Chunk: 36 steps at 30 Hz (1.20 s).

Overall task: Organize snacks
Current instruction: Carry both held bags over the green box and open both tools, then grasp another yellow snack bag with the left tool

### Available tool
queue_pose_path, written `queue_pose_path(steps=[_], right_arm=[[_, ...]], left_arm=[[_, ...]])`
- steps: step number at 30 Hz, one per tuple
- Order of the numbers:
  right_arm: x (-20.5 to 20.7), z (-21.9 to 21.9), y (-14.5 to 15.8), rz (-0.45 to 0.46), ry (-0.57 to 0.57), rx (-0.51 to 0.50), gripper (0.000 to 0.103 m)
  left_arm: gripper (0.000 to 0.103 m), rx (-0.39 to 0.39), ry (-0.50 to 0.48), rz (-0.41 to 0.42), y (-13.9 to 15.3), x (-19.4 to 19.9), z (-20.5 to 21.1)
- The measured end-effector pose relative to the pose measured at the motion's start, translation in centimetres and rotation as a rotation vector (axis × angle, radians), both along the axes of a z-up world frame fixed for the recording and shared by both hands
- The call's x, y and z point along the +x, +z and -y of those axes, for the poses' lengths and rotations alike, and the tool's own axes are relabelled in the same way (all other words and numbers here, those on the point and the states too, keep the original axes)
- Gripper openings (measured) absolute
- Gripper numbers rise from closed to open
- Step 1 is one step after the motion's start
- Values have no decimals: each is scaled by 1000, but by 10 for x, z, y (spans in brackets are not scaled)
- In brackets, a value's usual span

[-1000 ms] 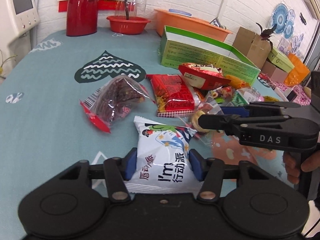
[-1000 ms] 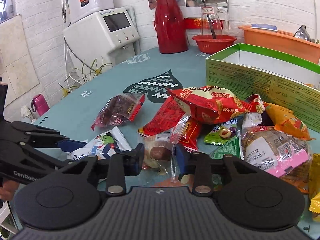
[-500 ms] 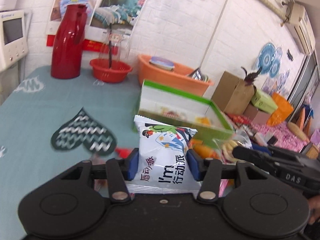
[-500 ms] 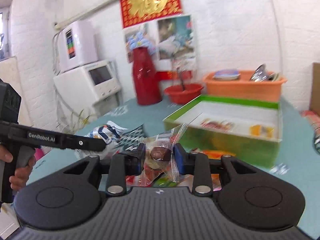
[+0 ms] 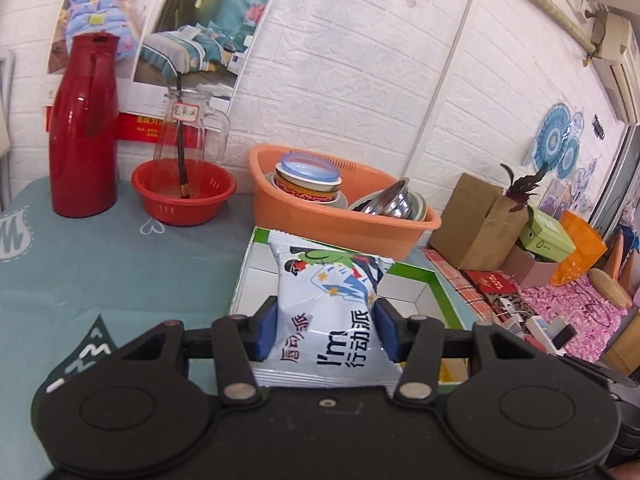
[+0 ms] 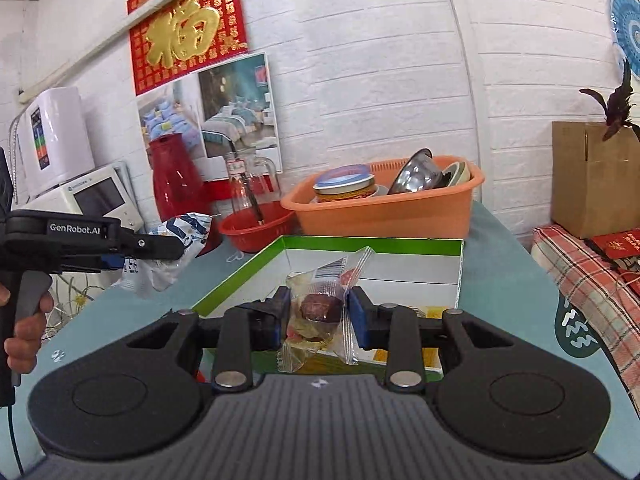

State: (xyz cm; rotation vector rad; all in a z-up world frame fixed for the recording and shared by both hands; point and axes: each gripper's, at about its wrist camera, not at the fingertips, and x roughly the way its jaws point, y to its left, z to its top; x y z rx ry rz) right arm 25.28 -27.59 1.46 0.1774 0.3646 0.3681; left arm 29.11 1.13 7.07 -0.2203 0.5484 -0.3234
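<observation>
since a second ago both packets are up off the table and carried toward the green box (image 6: 372,246); snack pile no longer in view. white pie packet (image 5: 326,316) is now in the air in front of the box's near left corner, pinched at its lower half by the left gripper (image 5: 325,330), jaws closed partway to the bag's width, blue pads (image 5: 267,328) pressing both sides. clear-wrapped date snack (image 6: 318,308) is clamped in the right gripper (image 6: 317,314), jaws narrow, wrapper tails sticking out above and below, held over the box's near end. box looks mostly bare inside, some yellow packets low at the near side. behind it: orange basin (image 6: 384,216) with bowls, red basket (image 5: 183,190), red thermos (image 5: 84,126).

risks, my read: white packet looks not fully over the box, so releasing now may drop it on the rim or cloth. slick clear wrapper could slip. two grippers close together may bump over the box.
</observation>
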Motion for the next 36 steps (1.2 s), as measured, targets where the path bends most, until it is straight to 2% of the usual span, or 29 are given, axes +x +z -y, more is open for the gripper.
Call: queue_pose_path(steps=[7, 10, 11, 12, 13, 14, 17, 23, 29, 36], right_arm=[[41, 0, -26, -68, -23, -18, 57], [49, -1, -34, -72, -15, -7, 62], [51, -1, -35, -64, -11, -6, 69], [52, -2, -37, -59, -16, -14, 77], [53, -3, -38, -57, -24, -32, 89], [54, -5, -38, -57, -37, -53, 103], [44, -3, -36, -13, -61, -77, 103], [16, 5, -17, 8, -44, -28, 103], [-38, 6, 4, 61, 10, 1, 103], [-99, 12, 1, 72, 56, 32, 103]], left_arm=[[62, 48, -7, -50, -23, 38, 15], [62, 61, 4, -64, -33, 48, 17], [68, 64, 16, -55, -35, 48, 17], [83, 71, 27, -40, -37, 48, 17], [103, 83, 40, -29, -39, 48, 16], [103, 96, 62, -18, -39, 46, 16], [103, 130, 89, 22, -37, 36, 15], [103, 96, 90, 24, -19, 7, 5], [103, 100, 74, 37, -4, -51, 3], [103, 85, 11, 25, -13, -117, 1]])
